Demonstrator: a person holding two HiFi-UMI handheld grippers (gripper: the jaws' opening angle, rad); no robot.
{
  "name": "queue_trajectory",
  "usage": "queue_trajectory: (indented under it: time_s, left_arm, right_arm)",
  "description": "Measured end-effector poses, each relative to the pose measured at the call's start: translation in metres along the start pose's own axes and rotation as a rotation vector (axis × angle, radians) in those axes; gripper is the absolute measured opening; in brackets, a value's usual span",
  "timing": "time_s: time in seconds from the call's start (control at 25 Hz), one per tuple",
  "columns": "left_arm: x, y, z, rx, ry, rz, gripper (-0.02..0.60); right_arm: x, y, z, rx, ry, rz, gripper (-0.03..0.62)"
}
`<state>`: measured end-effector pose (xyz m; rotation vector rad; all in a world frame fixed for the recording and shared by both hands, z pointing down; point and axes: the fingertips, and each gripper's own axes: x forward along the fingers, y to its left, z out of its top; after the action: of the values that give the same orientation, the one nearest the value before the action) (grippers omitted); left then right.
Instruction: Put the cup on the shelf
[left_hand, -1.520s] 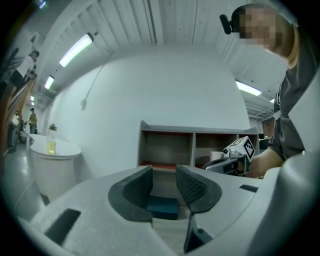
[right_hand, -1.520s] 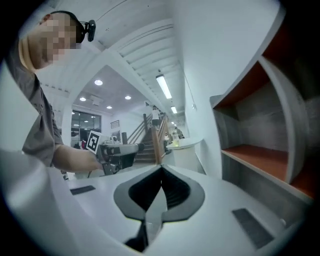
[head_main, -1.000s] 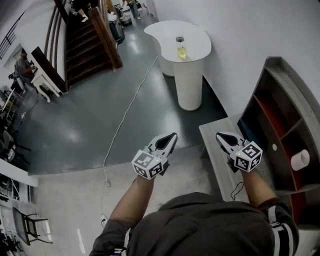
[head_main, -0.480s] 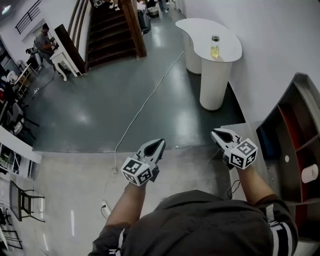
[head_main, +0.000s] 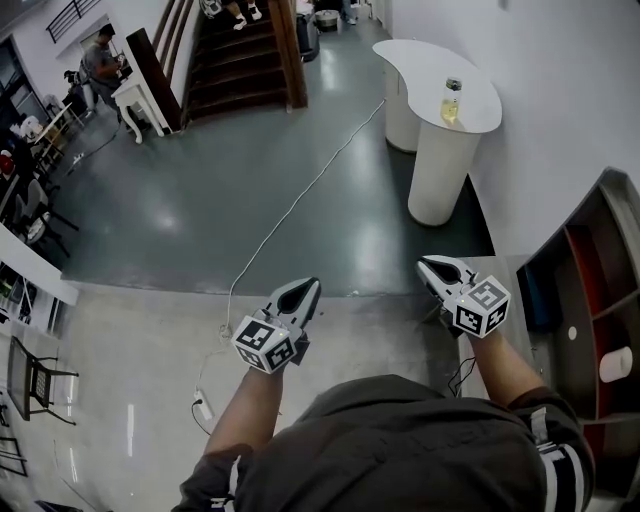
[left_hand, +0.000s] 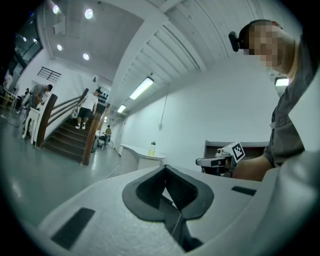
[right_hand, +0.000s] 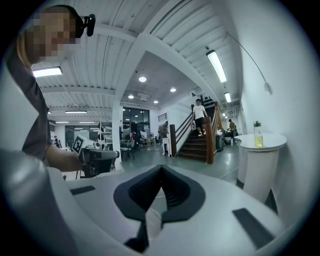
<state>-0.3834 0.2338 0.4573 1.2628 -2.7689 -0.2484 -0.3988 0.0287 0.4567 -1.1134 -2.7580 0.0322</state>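
Observation:
A white cup (head_main: 615, 363) lies in a compartment of the grey shelf (head_main: 585, 250) at the far right of the head view. My left gripper (head_main: 308, 286) hangs over the floor at mid-height, shut and empty; its jaws meet in the left gripper view (left_hand: 165, 170). Level with it, my right gripper (head_main: 425, 264) is over the corner of a low grey bench (head_main: 505, 272), well left of the cup. Its jaws are also shut with nothing in them (right_hand: 161, 169). Each gripper shows in the other's view.
A white round-edged table (head_main: 435, 60) with a yellow bottle (head_main: 452, 100) stands ahead by the wall. A white cable (head_main: 290, 210) runs across the floor to a power strip (head_main: 200, 405). Stairs (head_main: 240, 60) and a person at a desk (head_main: 105, 60) are far off.
The head view has swung left, so the shelf and cup sit nearer the right edge. The left gripper has sunk slightly down and left. Both stay shut.

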Motion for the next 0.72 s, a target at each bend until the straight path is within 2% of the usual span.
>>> queue_trajectory:
  time_s: [0.72]
  left_arm:
    - [0.0085, -0.0061, 0.0047, -0.013, -0.015, -0.031, 0.005]
  right_arm:
    - [-0.0041, -0.0039, 0.0053, 0.004, -0.004, -0.014, -0.011]
